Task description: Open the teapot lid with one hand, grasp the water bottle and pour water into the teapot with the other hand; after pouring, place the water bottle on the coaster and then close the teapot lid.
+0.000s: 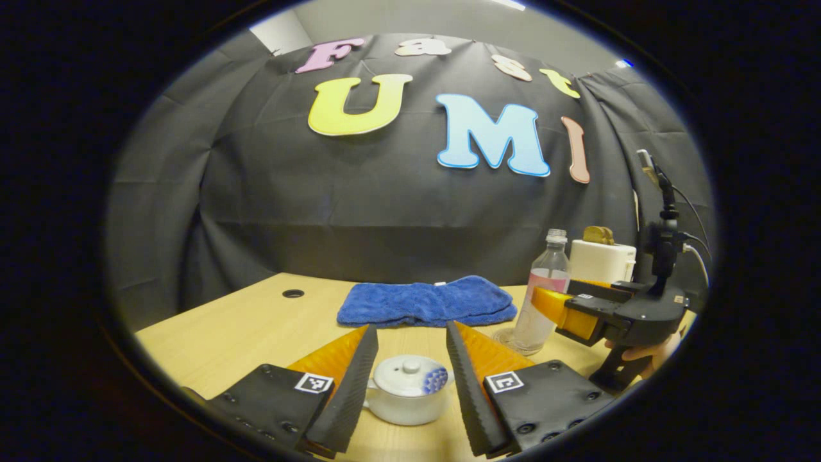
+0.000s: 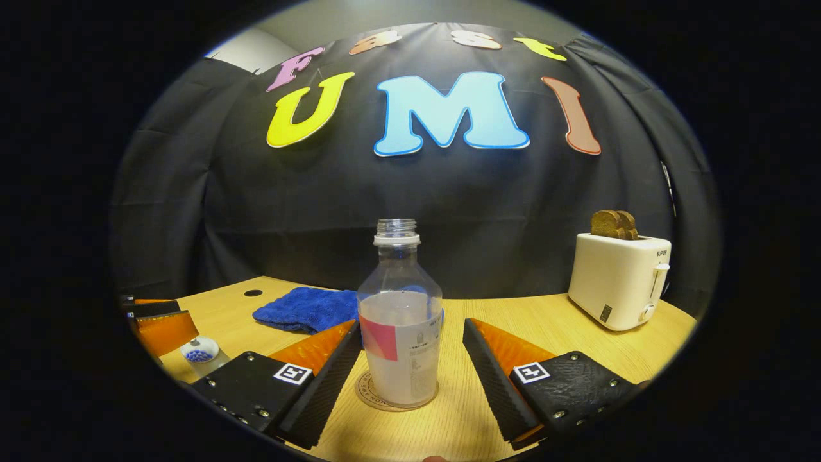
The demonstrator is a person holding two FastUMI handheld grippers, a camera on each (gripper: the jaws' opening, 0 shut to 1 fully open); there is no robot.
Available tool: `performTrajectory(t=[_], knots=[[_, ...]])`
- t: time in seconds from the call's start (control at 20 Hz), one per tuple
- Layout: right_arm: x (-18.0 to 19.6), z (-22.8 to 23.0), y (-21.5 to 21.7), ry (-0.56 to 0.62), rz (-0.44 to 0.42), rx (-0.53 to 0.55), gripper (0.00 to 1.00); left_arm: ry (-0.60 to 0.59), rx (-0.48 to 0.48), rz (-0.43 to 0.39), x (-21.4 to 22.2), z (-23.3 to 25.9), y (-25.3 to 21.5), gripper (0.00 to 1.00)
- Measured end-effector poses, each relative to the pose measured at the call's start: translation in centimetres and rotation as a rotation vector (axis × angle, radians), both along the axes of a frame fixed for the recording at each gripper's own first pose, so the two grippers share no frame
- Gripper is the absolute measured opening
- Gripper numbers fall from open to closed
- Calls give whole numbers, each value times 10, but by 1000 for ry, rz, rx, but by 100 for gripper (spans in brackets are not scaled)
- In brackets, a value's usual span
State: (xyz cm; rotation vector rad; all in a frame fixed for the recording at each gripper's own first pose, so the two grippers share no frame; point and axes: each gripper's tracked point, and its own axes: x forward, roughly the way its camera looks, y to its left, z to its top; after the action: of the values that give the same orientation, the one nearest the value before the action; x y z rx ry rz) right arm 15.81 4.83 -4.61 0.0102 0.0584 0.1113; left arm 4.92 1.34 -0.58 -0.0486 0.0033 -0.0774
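Water bottle [image 2: 399, 321] stands on coaster [image 2: 369, 393], towel [image 2: 306, 309] behind left

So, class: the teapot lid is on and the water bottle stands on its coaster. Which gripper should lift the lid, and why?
Left. The left gripper is open astride the teapot, its lid between the fingers. The right gripper brackets the water bottle.

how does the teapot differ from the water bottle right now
The teapot is squat, white and opaque; the water bottle is tall and clear, partly filled. The teapot has its lid on; the water bottle has no cap. The teapot sits on the bare table; the water bottle stands on a coaster. Both stand upright between open tongs, left tongs at the teapot, right tongs at the water bottle, untouched.
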Motion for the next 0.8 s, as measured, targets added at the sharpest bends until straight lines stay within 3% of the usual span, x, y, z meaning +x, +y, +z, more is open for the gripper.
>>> performTrajectory(t=[0.35, 0.8], knots=[[-39, -1, -5, -6, -3, -7, 99, 13, -39, 11, -23, 0, 7, 70], [-134, 9, -15, -17, -49, 100, 98, 24, -25, -6, -76, -9, -12, 70]])
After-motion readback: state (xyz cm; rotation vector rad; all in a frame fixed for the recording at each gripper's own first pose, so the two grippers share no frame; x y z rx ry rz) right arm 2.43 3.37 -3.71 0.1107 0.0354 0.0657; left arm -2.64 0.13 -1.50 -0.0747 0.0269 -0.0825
